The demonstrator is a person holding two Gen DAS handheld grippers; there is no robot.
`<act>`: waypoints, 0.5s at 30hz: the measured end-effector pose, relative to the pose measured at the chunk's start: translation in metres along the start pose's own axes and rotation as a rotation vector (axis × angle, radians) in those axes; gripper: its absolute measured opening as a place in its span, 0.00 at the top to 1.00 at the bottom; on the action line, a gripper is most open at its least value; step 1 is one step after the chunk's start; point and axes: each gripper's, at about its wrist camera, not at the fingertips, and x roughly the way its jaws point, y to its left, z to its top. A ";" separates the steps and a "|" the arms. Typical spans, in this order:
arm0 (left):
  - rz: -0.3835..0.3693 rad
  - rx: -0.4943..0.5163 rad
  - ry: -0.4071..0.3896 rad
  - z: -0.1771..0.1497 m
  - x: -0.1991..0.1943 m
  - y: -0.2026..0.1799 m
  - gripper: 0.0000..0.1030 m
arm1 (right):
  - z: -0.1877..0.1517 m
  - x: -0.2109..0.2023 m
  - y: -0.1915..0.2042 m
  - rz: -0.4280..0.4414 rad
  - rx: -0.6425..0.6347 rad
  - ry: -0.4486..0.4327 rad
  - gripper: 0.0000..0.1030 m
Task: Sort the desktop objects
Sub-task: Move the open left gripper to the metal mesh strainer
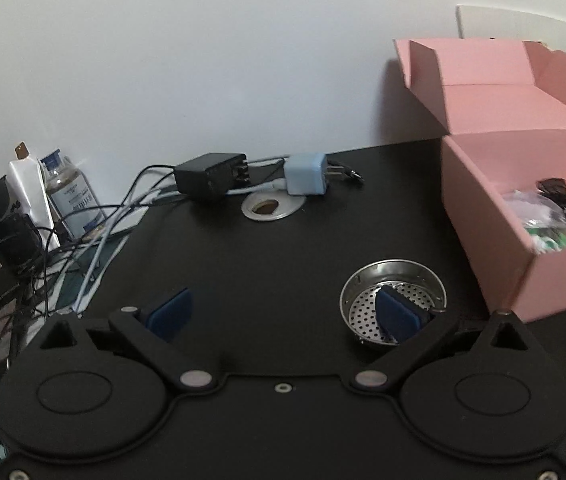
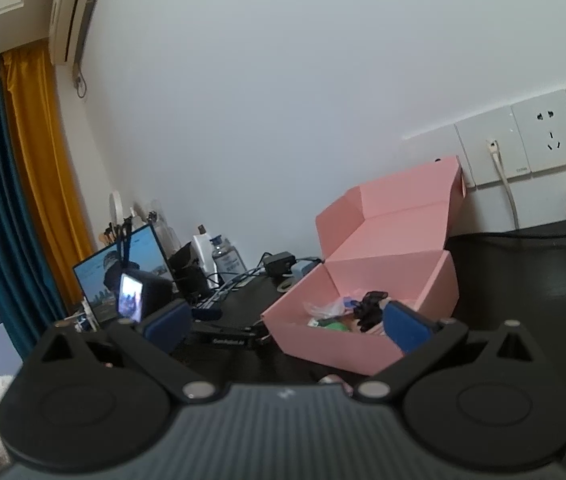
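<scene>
On the black desk [image 1: 267,264], toward its right side, a small steel strainer bowl [image 1: 393,300] with a perforated bottom sits upright, just beside the near corner of the pink cardboard box [image 1: 495,216]. The left gripper [image 1: 285,314] is spread wide above the desk; its right blue pad [image 1: 399,316] overlaps the strainer's near rim in the left wrist view, though whether it touches the metal cannot be told, while its left pad [image 1: 171,314] hangs over bare desk well apart from the bowl. Nothing is pinched between them.

The box stands open, lid flap raised against the wall, and holds a jumble of small things: a black clip-like item [image 2: 371,306], clear wrappers and something green [image 2: 333,325]. The right gripper [image 2: 287,320] is also spread and empty, held in front of the box's near wall [image 2: 335,352], its right pad [image 2: 407,328] over the box's edge.

Farther back on the desk lie a black power adapter [image 1: 211,176] and a light blue plug charger [image 1: 307,174], side by side amid tangled cables [image 1: 123,208], just behind a round cable grommet [image 1: 273,206]. At the far left stand a white tube [image 1: 29,188] and a clear bottle [image 1: 69,196].
</scene>
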 end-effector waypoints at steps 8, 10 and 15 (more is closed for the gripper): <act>-0.072 -0.004 0.012 -0.024 -0.033 -0.002 0.00 | -0.002 0.002 0.001 -0.005 -0.001 0.012 0.01; -0.092 -0.009 0.009 -0.031 -0.042 -0.003 0.00 | -0.002 0.002 0.000 -0.006 0.000 0.012 0.01; -0.128 -0.018 -0.048 -0.040 -0.064 -0.005 0.00 | -0.003 0.002 0.001 -0.006 0.002 0.014 0.01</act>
